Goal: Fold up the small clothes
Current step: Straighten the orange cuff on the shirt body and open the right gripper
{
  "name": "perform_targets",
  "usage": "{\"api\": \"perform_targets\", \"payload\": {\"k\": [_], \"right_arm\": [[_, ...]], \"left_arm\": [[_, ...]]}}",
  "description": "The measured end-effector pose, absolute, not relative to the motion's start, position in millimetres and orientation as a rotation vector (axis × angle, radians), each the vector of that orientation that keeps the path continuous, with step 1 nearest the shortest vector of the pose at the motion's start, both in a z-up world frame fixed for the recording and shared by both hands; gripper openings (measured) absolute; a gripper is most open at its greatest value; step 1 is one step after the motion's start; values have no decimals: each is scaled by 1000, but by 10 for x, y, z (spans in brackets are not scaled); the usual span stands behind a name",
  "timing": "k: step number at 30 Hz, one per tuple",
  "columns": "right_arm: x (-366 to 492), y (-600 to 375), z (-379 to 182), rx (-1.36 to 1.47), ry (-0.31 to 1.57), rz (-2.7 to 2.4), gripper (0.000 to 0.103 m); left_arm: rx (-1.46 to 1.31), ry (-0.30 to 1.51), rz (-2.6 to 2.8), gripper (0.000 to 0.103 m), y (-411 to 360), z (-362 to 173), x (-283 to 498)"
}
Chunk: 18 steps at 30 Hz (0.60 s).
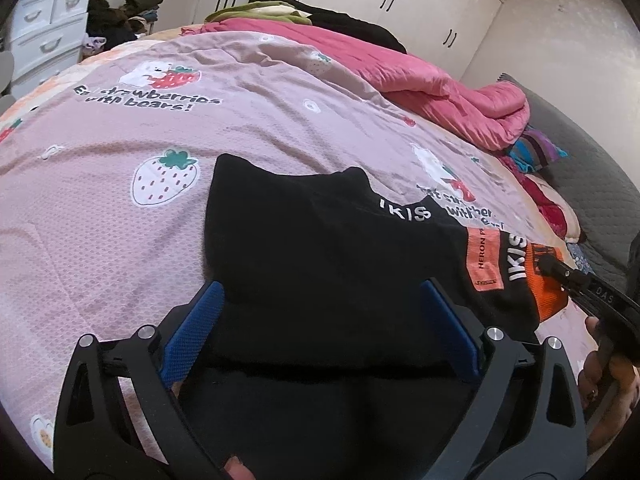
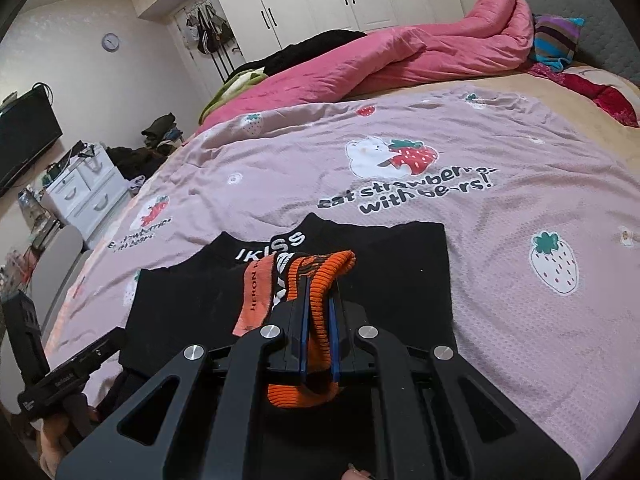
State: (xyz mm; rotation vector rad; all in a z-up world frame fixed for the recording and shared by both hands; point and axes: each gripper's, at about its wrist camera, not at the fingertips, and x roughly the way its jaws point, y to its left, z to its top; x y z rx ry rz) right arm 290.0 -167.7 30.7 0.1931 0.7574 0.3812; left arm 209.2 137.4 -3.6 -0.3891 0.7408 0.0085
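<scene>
Beside wide bare bedspread (image 2: 520, 200): right tool (image 2: 319, 304) clenched on orange cuff (image 2: 320, 276), left tool (image 1: 322, 300) seemingly released.

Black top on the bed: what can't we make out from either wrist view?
- Black top: near hem, left wrist view, cut off behind the open left claw.
- Orange cuff: clamped part, right wrist view, covered by the shut right claw.
- Orange label: small print, too small in both views.
- Garment's underside: hidden against the pink bedspread.
</scene>
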Motion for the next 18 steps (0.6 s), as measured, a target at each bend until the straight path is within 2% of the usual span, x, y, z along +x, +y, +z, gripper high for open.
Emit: {"api": "perform_targets", "payload": {"k": [13, 17, 18], "right_arm": [[2878, -1755, 289, 197, 771, 355, 9], [2821, -1712, 323, 148, 746, 351, 22], [2809, -1694, 324, 137, 745, 353, 22]], "left_arm": [[-319, 750, -11, 86, 1198, -22, 2131], [-314, 751, -19, 80, 1163, -20, 2123], [-314, 752, -21, 78, 1158, -20, 2124]]}}
